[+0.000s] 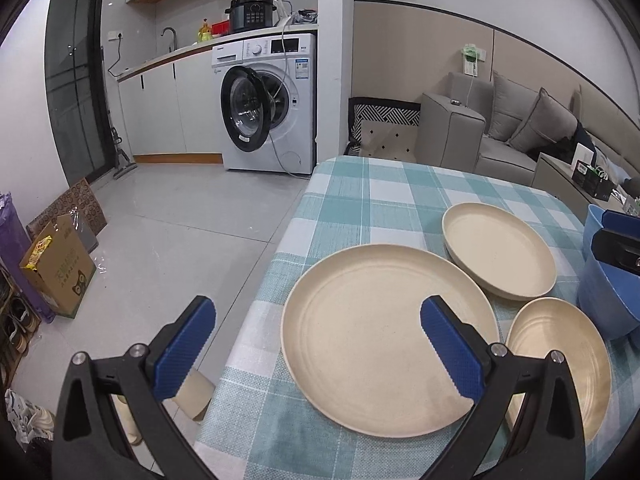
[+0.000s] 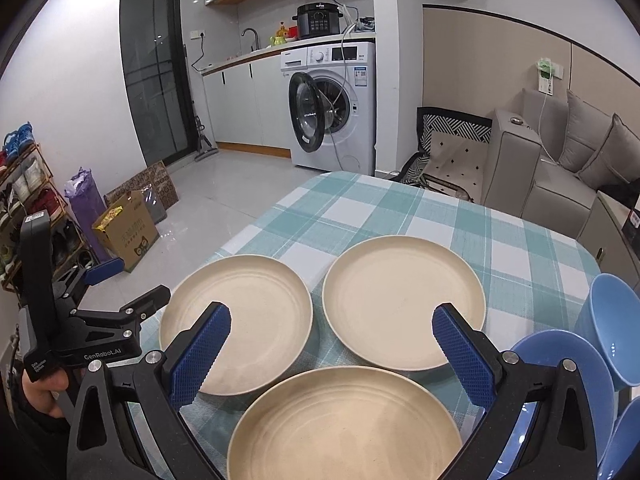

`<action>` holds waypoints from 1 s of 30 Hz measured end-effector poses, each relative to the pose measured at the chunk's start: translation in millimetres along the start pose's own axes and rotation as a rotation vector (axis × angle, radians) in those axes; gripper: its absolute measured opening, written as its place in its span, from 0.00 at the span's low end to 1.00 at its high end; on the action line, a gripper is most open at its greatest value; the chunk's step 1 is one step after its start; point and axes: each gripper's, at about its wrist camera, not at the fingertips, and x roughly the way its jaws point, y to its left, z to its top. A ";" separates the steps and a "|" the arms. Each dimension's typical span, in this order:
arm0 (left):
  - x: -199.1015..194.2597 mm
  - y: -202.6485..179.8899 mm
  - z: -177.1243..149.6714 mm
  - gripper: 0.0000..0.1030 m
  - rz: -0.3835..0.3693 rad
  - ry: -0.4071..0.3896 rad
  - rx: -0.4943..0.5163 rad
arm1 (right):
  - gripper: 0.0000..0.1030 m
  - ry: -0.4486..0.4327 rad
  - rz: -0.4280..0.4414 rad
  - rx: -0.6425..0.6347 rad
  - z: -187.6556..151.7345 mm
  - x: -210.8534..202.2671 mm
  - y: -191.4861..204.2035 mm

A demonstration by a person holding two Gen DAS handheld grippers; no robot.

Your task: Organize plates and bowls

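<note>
Three cream plates lie on the checked tablecloth [image 2: 360,208]: a left plate [image 2: 236,324] [image 1: 388,336], a far plate [image 2: 404,300] [image 1: 500,252] and a near plate [image 2: 344,424] [image 1: 560,360]. Blue bowls [image 2: 568,364] [image 1: 604,292] crowd the right side, one of them tilted on another. My left gripper [image 1: 318,312] [image 2: 128,284] is open and straddles the table's left edge, its right finger over the left plate. My right gripper [image 2: 332,314] is open above the near plate, holding nothing.
The table's left edge [image 1: 256,292] drops to a tiled floor [image 1: 180,232]. On that floor stand a cardboard box [image 2: 128,236] and a shoe rack [image 2: 28,200]. A washing machine [image 2: 336,108] with its door open stands at the back, and a grey sofa [image 1: 500,132] is at the right.
</note>
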 end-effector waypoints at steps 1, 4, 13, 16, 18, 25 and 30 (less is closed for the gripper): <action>1.6 -0.5 0.9 1.00 0.001 0.005 0.008 | 1.00 0.005 0.004 0.004 -0.6 2.5 -0.6; -0.5 -1.3 2.8 1.00 0.014 -0.004 0.033 | 1.00 0.020 -0.001 0.002 -2.2 9.0 -0.1; 1.4 8.2 3.4 1.00 0.002 0.002 0.016 | 1.00 0.085 0.033 -0.013 -3.9 35.1 14.4; 6.6 11.3 1.2 1.00 -0.004 0.014 0.012 | 1.00 0.110 0.052 -0.005 -5.9 44.7 17.8; 9.7 12.4 -1.0 1.00 -0.002 0.021 0.014 | 0.99 0.126 0.062 0.003 -7.6 50.3 18.5; 25.4 14.6 -7.8 1.00 -0.002 0.071 0.007 | 0.97 0.202 0.111 0.061 -15.1 76.6 13.0; 34.0 17.6 -12.4 0.99 -0.010 0.110 -0.003 | 0.86 0.246 0.137 0.077 -20.7 90.1 12.2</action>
